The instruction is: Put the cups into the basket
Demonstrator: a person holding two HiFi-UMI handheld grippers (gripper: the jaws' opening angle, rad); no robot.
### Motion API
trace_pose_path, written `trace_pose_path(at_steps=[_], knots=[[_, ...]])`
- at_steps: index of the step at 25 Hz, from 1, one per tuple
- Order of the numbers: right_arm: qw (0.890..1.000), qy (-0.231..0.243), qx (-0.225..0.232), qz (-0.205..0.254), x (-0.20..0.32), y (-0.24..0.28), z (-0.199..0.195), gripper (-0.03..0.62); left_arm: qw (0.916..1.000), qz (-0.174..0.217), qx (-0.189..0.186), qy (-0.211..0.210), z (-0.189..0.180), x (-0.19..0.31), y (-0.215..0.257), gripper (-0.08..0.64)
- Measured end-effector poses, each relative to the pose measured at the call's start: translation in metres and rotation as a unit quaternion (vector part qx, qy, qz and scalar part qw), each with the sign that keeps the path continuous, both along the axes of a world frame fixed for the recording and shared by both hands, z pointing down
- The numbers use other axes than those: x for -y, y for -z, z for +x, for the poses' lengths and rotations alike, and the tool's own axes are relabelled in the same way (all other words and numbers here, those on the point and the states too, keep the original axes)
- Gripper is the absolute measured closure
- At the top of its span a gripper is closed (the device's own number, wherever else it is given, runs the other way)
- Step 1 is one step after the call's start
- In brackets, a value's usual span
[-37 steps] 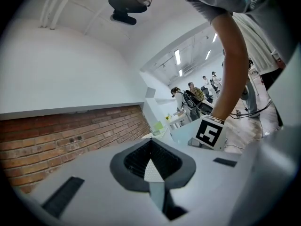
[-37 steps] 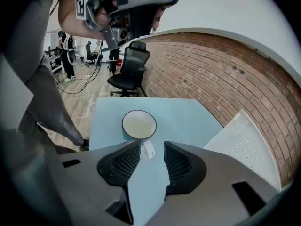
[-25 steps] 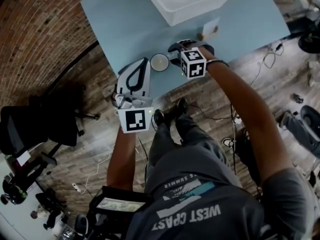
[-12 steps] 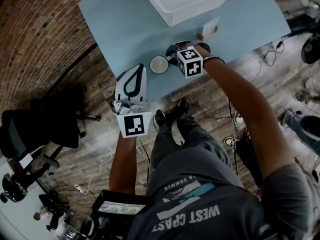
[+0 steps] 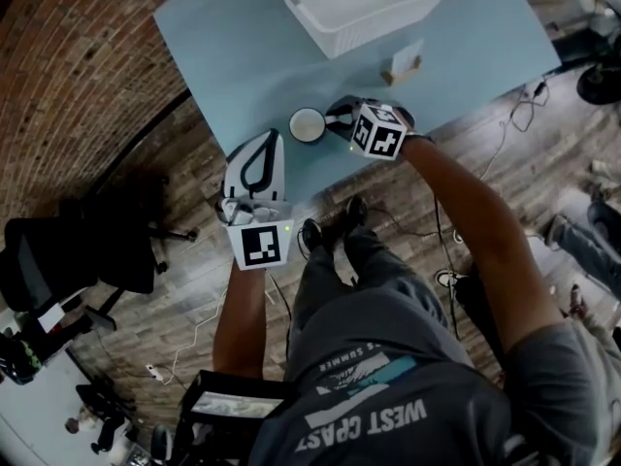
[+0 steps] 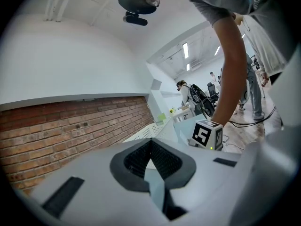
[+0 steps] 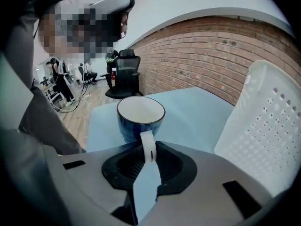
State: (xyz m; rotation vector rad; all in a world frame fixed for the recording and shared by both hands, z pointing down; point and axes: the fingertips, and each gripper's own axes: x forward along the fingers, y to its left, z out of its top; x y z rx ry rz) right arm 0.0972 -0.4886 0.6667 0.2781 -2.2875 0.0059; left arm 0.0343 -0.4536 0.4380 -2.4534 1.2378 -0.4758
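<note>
Grasp step: right gripper [image 5: 336, 120], jaws just closing, pinches the handle of the blue cup [image 5: 308, 124], which stands on the table [image 5: 243, 47] well short of the basket [image 5: 364, 3]. Left gripper [image 5: 273, 137] idles with jaws together, empty. Next, probably: lift, clear the rim, release. Count: one cup, one basket, one card stand [image 5: 403, 63].

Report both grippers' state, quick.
Left gripper: shut, nothing in it.
Right gripper: its jaws have just been closing and now grip the cup by its handle.
</note>
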Motion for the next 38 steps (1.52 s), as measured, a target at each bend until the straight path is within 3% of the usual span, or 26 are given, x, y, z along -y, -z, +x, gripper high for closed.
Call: trace_pose_path(at_steps=[6, 12, 24, 32, 38], knots=[[0.998, -0.062, 0.031, 0.006, 0.006, 0.026, 0.002, 0.525, 1.0, 0.004, -0.003, -0.002, 0.003, 0.0, 0.003, 0.559], [0.988, -0.132, 0.076, 0.02, 0.029, 0.08, -0.001, 0.525, 0.9999, 0.009, -0.007, -0.003, 0.002, 0.003, 0.009, 0.56], [0.955, -0.246, 0.16, 0.051, 0.087, 0.206, 0.007, 0.525, 0.9998, 0.01, -0.019, 0.006, -0.005, 0.0, 0.013, 0.56], [0.933, -0.308, 0.173, 0.071, 0.148, 0.258, 0.035, 0.523, 0.9995, 0.013, -0.02, 0.021, -0.015, -0.009, 0.014, 0.56], [0.919, -0.359, 0.149, 0.071, 0.208, 0.258, 0.057, 0.525, 0.9988, 0.014, -0.017, 0.043, -0.034, -0.018, 0.013, 0.56]])
